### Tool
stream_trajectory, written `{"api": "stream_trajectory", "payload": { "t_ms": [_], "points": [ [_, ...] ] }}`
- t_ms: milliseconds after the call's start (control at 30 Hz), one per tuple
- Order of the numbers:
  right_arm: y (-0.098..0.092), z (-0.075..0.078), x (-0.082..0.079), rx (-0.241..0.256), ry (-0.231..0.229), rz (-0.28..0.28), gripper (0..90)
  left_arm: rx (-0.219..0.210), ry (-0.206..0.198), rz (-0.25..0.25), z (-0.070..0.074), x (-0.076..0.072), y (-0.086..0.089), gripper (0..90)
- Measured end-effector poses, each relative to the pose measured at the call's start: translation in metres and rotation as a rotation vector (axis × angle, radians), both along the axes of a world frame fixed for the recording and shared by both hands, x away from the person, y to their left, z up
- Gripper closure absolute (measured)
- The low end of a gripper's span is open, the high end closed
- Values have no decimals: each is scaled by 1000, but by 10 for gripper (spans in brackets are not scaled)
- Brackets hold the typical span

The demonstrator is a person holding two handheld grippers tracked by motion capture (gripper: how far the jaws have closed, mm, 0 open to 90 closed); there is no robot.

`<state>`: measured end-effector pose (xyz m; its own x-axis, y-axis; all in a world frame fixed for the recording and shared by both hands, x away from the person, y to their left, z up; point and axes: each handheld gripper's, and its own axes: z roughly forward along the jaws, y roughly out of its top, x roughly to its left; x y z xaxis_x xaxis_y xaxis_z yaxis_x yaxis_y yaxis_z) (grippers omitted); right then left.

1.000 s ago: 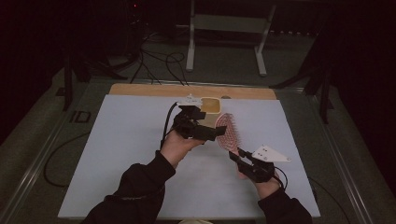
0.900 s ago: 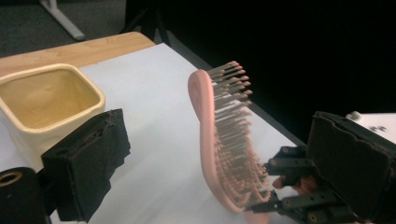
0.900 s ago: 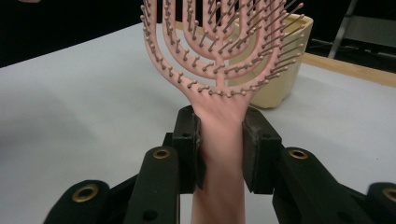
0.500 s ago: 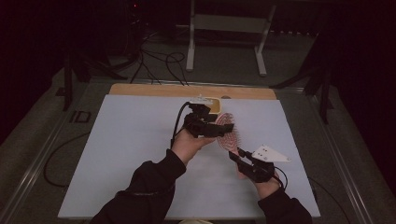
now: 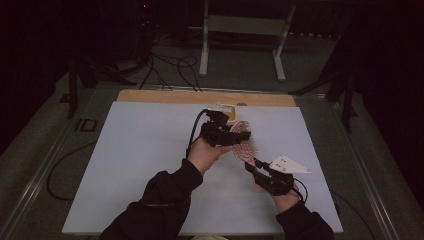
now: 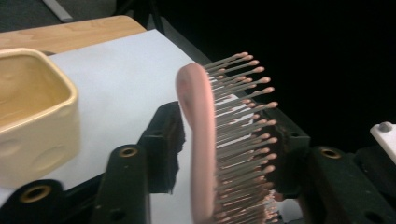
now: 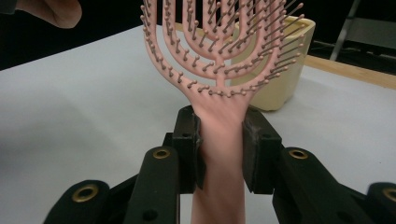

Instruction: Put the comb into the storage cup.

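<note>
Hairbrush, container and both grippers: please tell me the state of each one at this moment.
Pink hairbrush: lifted off the table, gripped at its handle, head between the left gripper's jaws.
Right gripper: shut on the hairbrush handle.
Left gripper: jaws stand on either side of the brush head; whether they grip it, I cannot tell.
Yellow container: upright on the white table, open top, inside looks empty.
</note>
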<state>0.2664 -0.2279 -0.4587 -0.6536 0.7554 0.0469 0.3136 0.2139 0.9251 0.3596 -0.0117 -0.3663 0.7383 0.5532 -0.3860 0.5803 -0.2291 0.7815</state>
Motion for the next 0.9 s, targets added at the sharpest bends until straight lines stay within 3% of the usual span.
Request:
{"api": "stream_trajectory", "payload": {
  "t_ms": [367, 900],
  "points": [
    [-1, -1, 1, -7, 6, -6, 701, -40, 28, -37, 2, 0, -4, 641],
    [-2, 1, 2, 36, -6, 2, 695, -46, -37, -40, 10, -7, -7, 653]
  ]
}}
